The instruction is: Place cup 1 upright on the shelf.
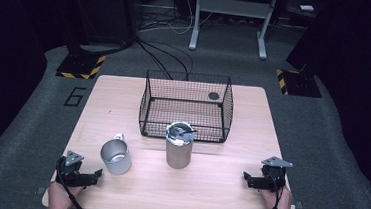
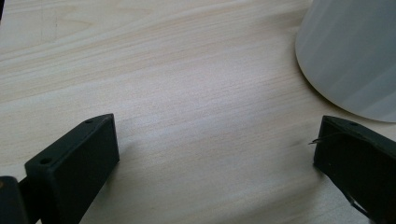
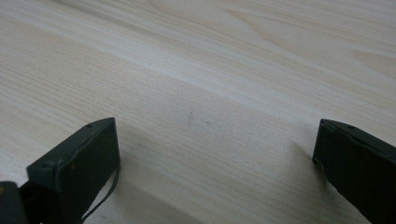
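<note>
High view: wire basket (image 1: 187, 106) sits at the far middle of the wooden table (image 1: 217, 187), with one small dark round thing (image 1: 214, 95) inside near its far right corner. Steel canister (image 1: 178, 145) stands upright just in front of the basket, a dark utensil-like piece lying across its top; can't tell what it is. Steel mug (image 1: 115, 155) stands left of the canister and nearer the person, apart from it, handle pointing toward the basket. Left gripper (image 1: 93, 175) lies low on the table just left of the mug, aimed at it. Right gripper (image 1: 247, 178) rests well right of the canister.

Left gripper view: jaws spread wide, nothing between them. Mug wall (image 2: 350, 56) fills the upper right, off the jaw centreline, close to the right jaw.

Right gripper view: jaws spread wide over bare wood, holding nothing.

Judgement: step in hand is the approach to the mug. Swing the left gripper toward the mug so the wall centres between the jaws. Avoid the handle side, grip mid-height, close gently; thin empty steel will slide or tip if nudged by one jaw first.
</note>
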Tool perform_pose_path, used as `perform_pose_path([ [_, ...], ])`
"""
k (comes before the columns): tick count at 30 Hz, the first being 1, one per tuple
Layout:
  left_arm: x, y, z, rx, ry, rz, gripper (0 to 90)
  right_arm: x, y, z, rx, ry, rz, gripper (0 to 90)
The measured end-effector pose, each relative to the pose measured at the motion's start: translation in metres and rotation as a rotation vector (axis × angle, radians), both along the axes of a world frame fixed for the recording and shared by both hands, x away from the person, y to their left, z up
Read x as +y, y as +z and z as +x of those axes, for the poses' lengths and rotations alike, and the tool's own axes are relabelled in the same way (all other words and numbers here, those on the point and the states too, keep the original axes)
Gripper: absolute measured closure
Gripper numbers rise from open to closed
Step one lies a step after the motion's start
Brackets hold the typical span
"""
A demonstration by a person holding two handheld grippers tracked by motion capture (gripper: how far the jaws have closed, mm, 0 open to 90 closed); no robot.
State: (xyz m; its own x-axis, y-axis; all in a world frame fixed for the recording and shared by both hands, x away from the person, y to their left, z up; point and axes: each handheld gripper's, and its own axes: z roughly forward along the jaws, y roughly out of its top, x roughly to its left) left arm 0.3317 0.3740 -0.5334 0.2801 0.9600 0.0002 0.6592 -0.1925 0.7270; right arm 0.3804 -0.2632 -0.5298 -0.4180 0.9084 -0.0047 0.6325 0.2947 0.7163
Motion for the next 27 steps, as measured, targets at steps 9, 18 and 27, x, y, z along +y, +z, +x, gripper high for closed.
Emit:
perform_pose_path([
  [9, 0.000, 0.001, 0.000, 0.010, -0.007, 0.000, 0.0, -0.001, 0.002, 0.001, 0.019, -0.011, -0.010, 0.0],
  [18, 0.000, 0.000, 0.000, 0.004, -0.003, 0.000, 0.0, 0.009, 0.021, -0.004, 0.005, 0.008, 0.033, 0.0],
  [27, 0.001, 0.001, 0.000, 0.010, -0.007, 0.000, 0.0, 0.035, 0.047, -0.007, -0.014, 0.088, 0.077, 0.0],
])
